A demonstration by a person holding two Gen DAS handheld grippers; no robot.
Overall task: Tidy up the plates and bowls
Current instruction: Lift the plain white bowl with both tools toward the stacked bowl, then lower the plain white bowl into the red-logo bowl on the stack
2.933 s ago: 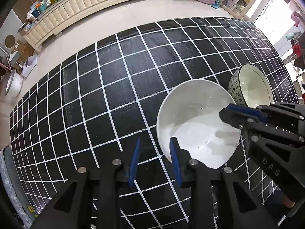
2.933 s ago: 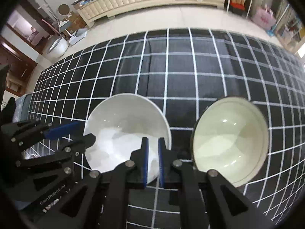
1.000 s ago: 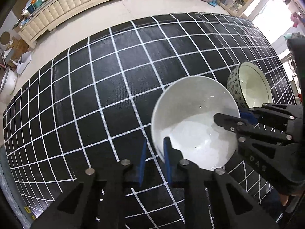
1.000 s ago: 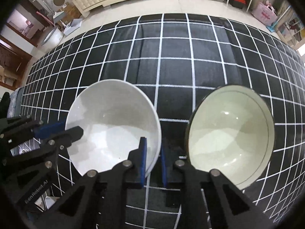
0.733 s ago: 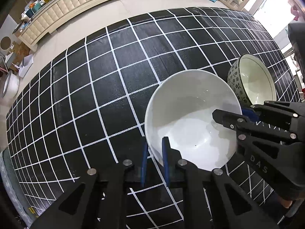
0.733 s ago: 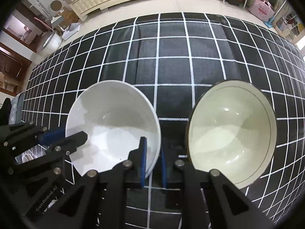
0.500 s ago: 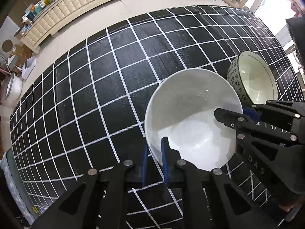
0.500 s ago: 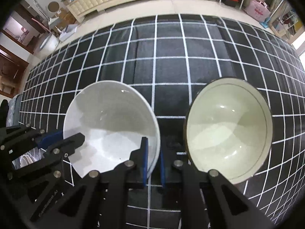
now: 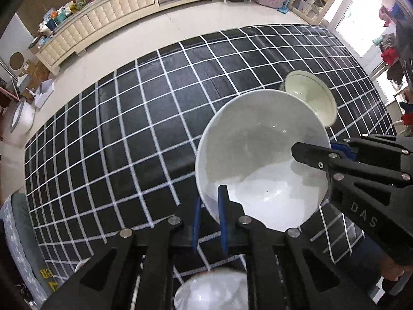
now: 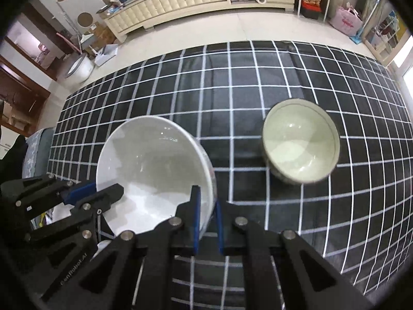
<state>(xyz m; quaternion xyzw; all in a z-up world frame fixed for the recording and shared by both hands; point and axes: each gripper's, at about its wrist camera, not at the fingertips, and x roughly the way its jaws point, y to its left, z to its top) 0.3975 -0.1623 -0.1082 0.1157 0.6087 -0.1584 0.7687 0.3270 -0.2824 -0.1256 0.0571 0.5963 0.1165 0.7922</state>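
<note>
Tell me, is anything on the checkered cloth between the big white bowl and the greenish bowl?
Nothing visible. Only bare checkered cloth lies between the white bowl, held by both grippers at its rim, and the greenish bowl.

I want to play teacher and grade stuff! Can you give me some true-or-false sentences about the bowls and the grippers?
1. Both grippers pinch the rim of the white bowl. True: the left gripper and the right gripper grip opposite sides.
2. The greenish bowl is stacked inside the white bowl. False: it sits apart on the black checked cloth.
3. The white bowl has food inside. False: it looks empty.
4. The greenish bowl stands upright. True.
</note>
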